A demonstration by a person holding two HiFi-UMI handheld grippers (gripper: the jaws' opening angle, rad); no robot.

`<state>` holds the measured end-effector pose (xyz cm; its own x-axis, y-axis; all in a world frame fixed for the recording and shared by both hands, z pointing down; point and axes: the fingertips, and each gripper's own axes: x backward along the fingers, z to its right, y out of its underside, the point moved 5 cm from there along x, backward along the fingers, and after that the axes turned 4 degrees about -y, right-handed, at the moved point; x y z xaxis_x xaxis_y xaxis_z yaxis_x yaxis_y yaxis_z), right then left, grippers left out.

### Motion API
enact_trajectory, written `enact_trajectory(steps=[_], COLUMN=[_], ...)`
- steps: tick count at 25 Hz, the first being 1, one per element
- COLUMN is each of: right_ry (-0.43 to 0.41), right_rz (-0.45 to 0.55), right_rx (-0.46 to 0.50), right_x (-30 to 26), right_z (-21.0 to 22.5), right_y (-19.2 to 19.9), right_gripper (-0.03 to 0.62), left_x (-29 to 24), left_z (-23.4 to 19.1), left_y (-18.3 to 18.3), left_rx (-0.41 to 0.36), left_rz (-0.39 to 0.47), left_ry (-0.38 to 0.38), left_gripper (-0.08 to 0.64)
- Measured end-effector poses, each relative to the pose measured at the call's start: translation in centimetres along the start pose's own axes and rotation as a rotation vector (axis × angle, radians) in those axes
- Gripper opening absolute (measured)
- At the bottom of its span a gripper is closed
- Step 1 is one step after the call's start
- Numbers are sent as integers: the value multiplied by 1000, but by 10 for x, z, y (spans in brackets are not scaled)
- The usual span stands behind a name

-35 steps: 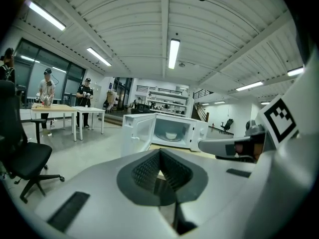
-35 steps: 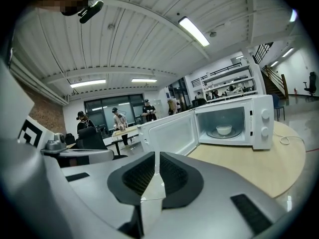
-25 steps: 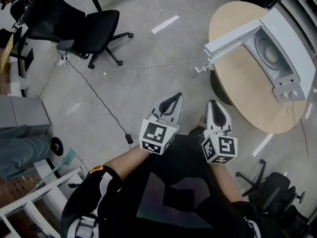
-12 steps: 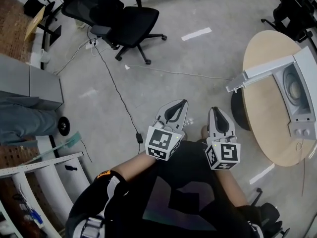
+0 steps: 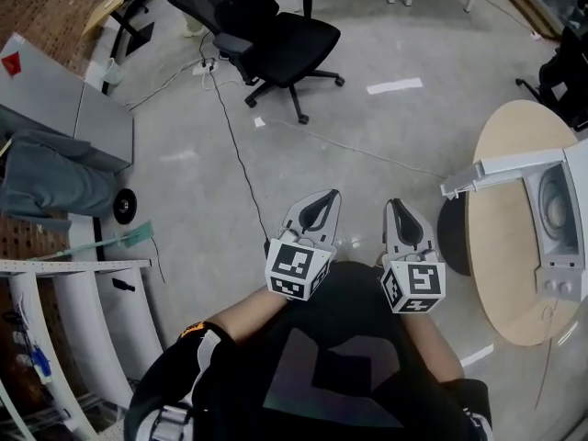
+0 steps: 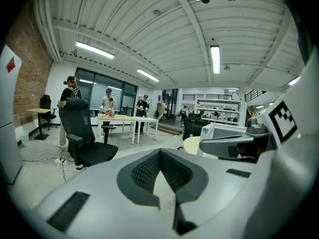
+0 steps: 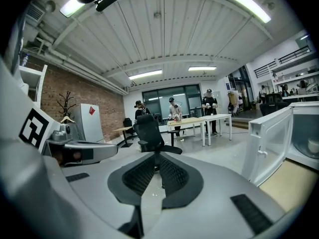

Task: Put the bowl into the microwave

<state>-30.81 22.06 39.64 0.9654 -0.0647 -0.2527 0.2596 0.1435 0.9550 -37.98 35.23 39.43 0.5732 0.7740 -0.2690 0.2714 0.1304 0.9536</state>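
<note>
Bowl point(image 5: 552, 199), seemingly in microwave point(image 5: 562, 279), lies right of left claw point(image 5: 331, 197), right claw point(image 5: 394, 204), both clenched.

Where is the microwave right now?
Head view, far right: the microwave sits on the round wooden table, door open, to the right of the right gripper.

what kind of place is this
Probably an open office or lab workspace: a black swivel office chair, a round table carrying a white microwave, and white desks under ceiling strip lights.
</note>
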Motion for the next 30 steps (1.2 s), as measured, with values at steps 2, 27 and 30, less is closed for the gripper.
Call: enact_trajectory(steps=[2,27,30], right_ry=[-15,-76,-72], right_rz=[-7,-45,-43], right_rx=[9,25,19], right_x=[-2,7,9], right_z=[-6,-12,-11], right_y=[-2,12,13], right_gripper=[44,15,15], left_x=[5,15,16], left_z=[-3,9,11], left_y=[2,12,13], left_rx=[4,-7,-7], left_rz=[-2,-10,-9], left_ry=[-11,-39,-39], left_gripper=[46,46,46])
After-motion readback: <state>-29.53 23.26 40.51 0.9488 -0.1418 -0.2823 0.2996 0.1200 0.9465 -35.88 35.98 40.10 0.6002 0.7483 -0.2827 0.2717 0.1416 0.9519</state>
